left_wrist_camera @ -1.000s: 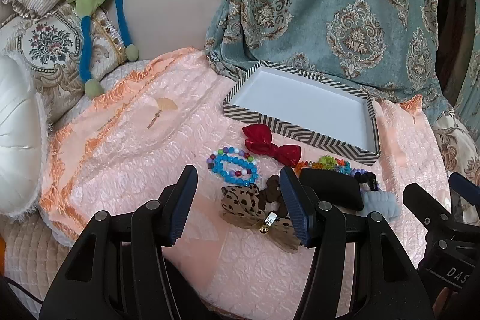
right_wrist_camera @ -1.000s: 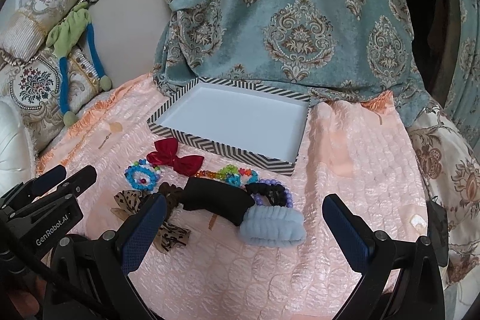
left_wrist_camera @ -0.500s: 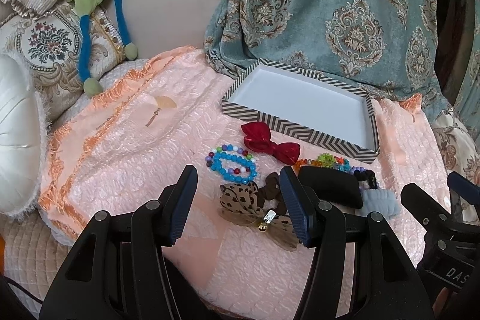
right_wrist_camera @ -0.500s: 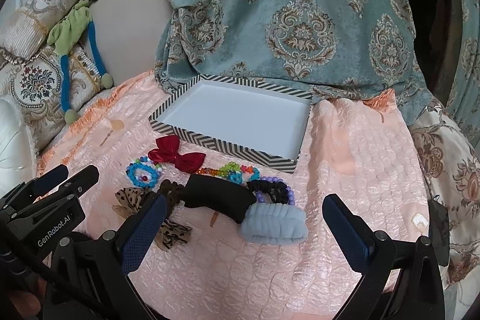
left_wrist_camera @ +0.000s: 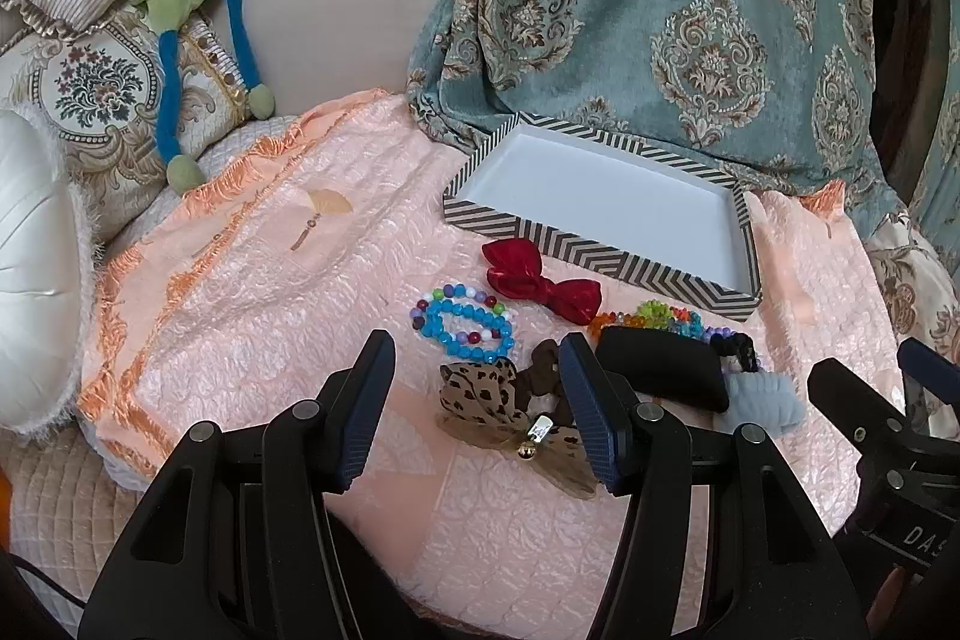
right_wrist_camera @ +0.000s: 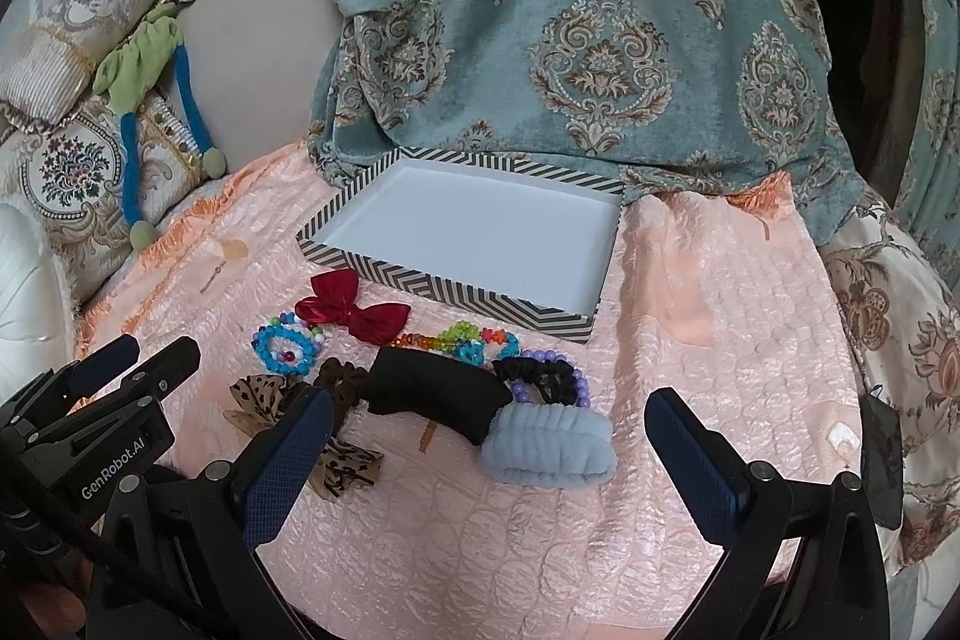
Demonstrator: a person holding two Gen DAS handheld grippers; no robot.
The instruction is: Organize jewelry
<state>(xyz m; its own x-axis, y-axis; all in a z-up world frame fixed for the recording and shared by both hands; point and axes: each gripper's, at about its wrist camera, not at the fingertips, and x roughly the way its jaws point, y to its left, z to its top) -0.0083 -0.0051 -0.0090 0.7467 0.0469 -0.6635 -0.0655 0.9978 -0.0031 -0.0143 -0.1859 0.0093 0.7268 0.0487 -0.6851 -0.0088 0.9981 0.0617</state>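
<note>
Nothing has shifted over the last second: our left claw (left_wrist_camera: 477, 400) and right claw (right_wrist_camera: 489, 448) stay spread and empty. Ahead of them the leopard-print fabric bow (left_wrist_camera: 510, 415) and blue beaded bracelet (left_wrist_camera: 465, 325) lie short of the empty chevron-striped tray (left_wrist_camera: 594, 250) (sorting not begun).

light: soft daylight, even | shadows: faint | focus: sharp | edges: fisheye warp, dark vignette

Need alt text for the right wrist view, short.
Open right gripper hovers empty above a pink quilted cloth, where bows, bead bracelets and scrunchies cluster in front of an empty striped tray. A light blue scrunchie lies nearest; the left gripper shows at the left edge.
</note>
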